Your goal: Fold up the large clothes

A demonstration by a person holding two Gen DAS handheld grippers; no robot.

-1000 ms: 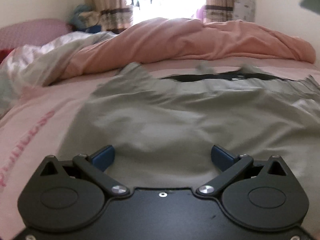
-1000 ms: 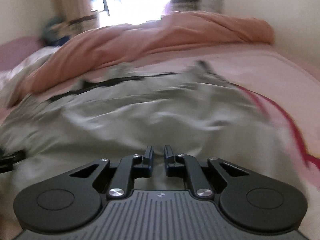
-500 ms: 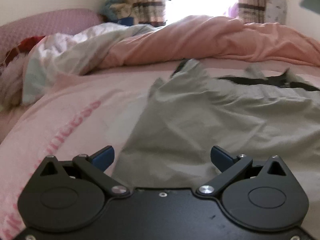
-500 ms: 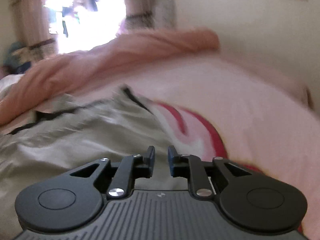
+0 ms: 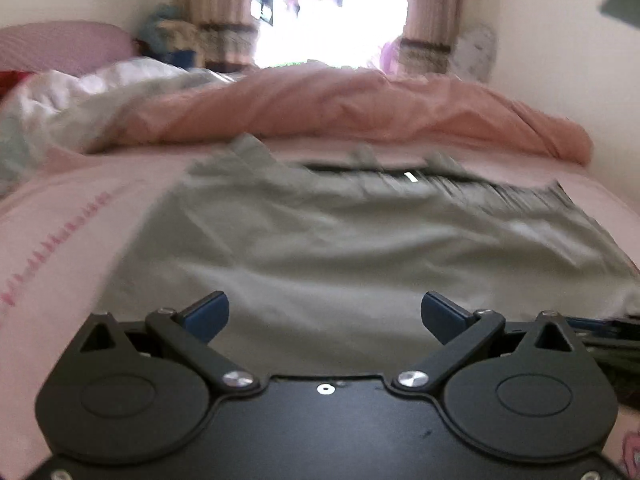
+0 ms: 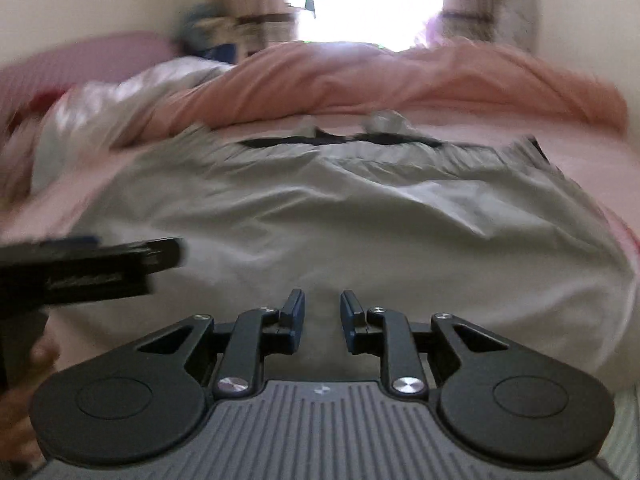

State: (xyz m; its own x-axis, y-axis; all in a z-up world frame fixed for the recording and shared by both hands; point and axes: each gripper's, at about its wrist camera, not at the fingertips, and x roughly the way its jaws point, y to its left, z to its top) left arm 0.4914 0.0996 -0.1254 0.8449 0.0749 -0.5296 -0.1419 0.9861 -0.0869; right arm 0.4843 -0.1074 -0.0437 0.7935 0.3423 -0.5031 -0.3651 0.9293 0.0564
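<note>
A large grey garment (image 5: 320,240) with a dark waistband at its far edge lies spread on the pink bed sheet (image 5: 60,232); it also shows in the right wrist view (image 6: 340,220). My left gripper (image 5: 324,312) is wide open and empty above the garment's near edge. My right gripper (image 6: 322,312) hangs over the near edge with a narrow gap between its fingers and nothing between them. The left gripper's body (image 6: 80,268) shows at the left of the right wrist view.
A bunched salmon-pink duvet (image 5: 360,108) lies across the far side of the bed, with a white-grey quilt (image 5: 80,96) at the far left. Behind are a bright window with curtains (image 5: 332,8) and cream walls. Both views are blurred by motion.
Both views swung back to face the garment squarely. The right gripper's fingers opened slightly. The left gripper came in beside the right one. The left jaws stayed wide open.
</note>
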